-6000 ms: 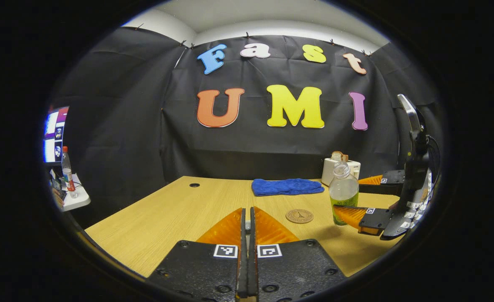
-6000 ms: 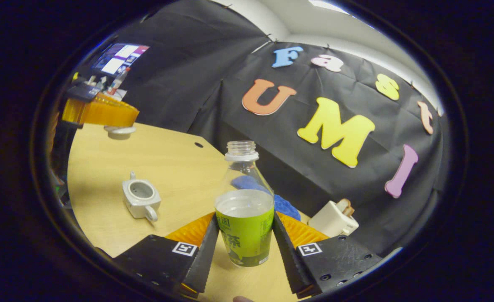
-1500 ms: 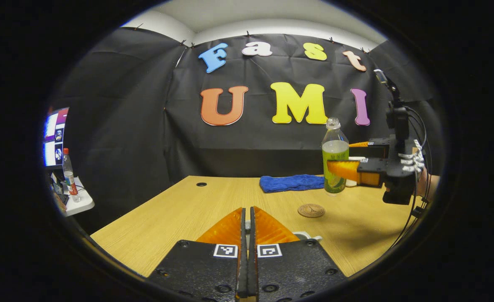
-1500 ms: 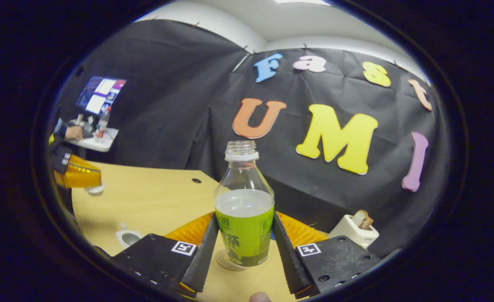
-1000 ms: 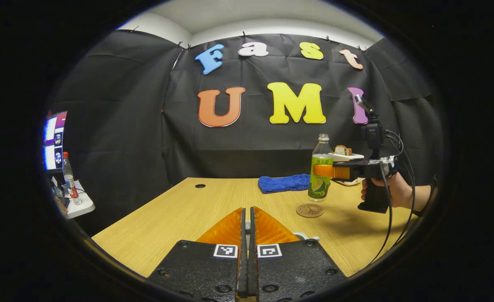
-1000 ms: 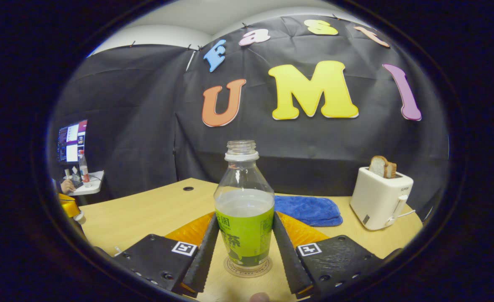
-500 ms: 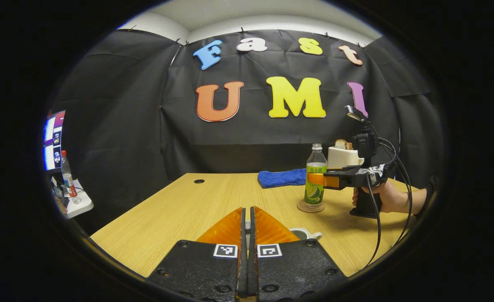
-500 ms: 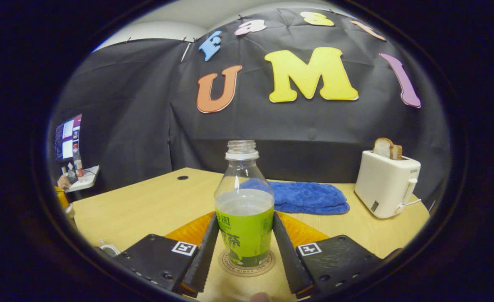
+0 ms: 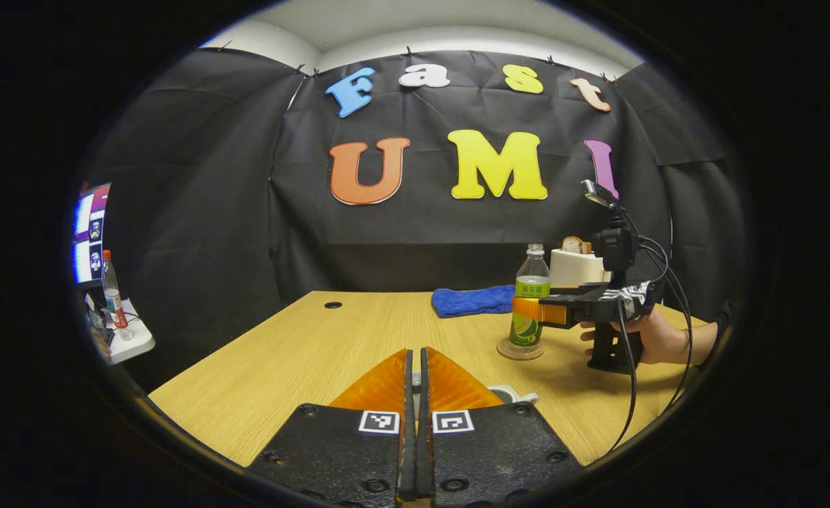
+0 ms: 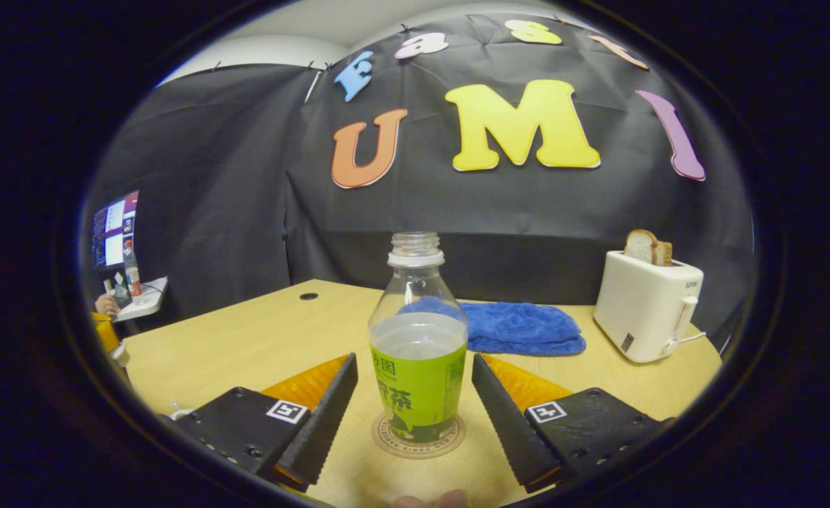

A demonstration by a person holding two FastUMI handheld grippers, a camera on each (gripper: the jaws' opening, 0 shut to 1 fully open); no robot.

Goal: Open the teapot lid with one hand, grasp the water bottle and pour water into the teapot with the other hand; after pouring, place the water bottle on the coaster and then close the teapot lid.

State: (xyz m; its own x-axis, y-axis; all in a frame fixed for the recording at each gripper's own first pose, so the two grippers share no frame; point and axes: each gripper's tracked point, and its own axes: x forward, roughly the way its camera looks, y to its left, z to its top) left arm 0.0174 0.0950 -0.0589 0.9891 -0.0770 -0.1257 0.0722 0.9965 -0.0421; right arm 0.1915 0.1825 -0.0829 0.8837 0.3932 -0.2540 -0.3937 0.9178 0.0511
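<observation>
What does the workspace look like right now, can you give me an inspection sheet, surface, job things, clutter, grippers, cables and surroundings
Surface: wooden table, with a round hole near its far edge.
Job's things: water bottle stands upright on the coaster, uncapped, partly full. Teapot sits open just past the left gripper's fingers; its lid is hidden.
Clutter: blue cloth behind the bottle; white toaster with bread in it.
Grippers: right gripper open, its fingers either side of the bottle with a gap on both sides. Left gripper shut; what it holds cannot be told.
Cables: black cables hang from the right gripper; a white cord leaves the toaster.
Surroundings: black cloth wall; a side shelf with a bottle and a lit screen.
</observation>
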